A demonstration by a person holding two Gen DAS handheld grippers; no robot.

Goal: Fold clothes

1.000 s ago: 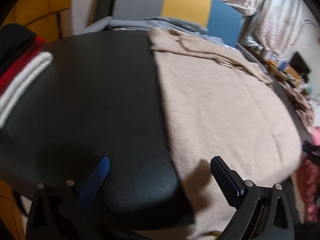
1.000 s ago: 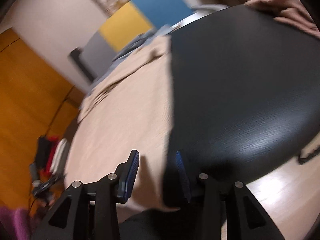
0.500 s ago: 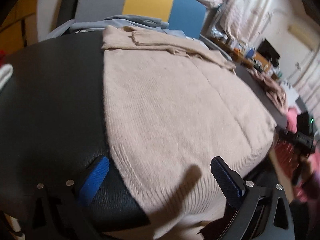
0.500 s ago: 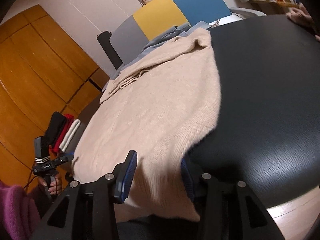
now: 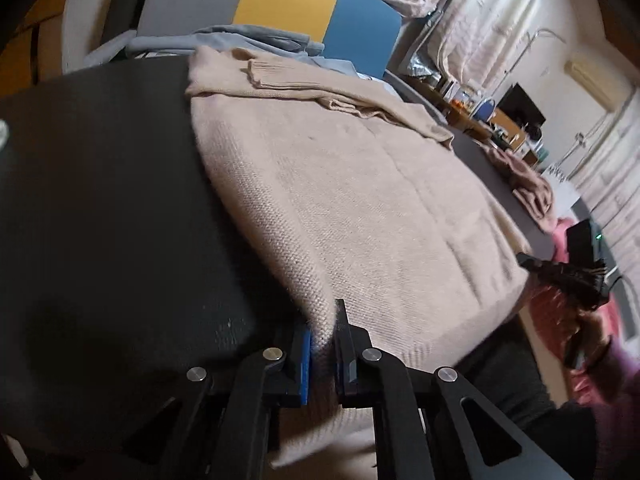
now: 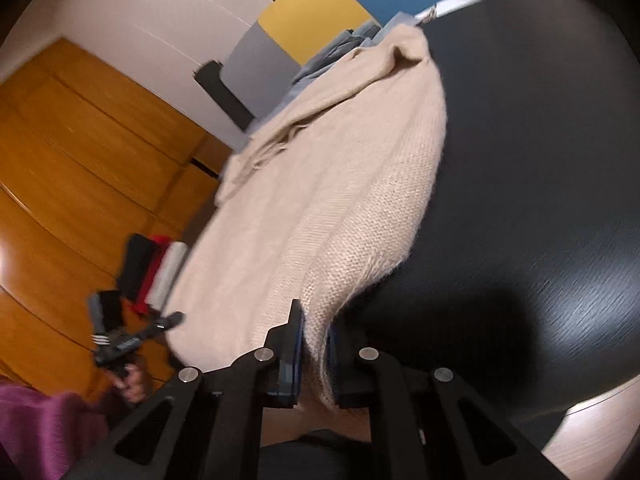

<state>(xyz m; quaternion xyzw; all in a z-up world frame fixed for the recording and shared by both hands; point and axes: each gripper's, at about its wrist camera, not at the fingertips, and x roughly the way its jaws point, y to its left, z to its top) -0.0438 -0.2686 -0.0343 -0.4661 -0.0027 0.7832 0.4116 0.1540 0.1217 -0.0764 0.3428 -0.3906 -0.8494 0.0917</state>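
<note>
We see the black bench [image 5: 100, 208] filling most of both views, and the beige knit sweater [image 5: 360, 200] lies spread flat across its middle, body toward us, sleeves folded over at the far end by the grey, yellow and blue chair back [image 5: 280, 4]. Its near hem hangs just over the near edge of the bench. We judge the sweater soft and limp, fairly thick and light enough to lift by two corners; the coarse knit should give the pads good bite, though it will stretch and sag between the holds if pulled unevenly. The near hem corners look like the right places to take it, and that is where we have it. Our left gripper [image 5: 322, 344] has its fingers closed narrow on the near-left corner of the hem, fabric pinched between the pads. Our right gripper [image 6: 314, 354] has its fingers drawn in the same way on the near-right corner, where the knit bunches up slightly. A small stack of black, red and white folded clothes [image 6: 154, 272] sits at the far left of the bench.
</note>
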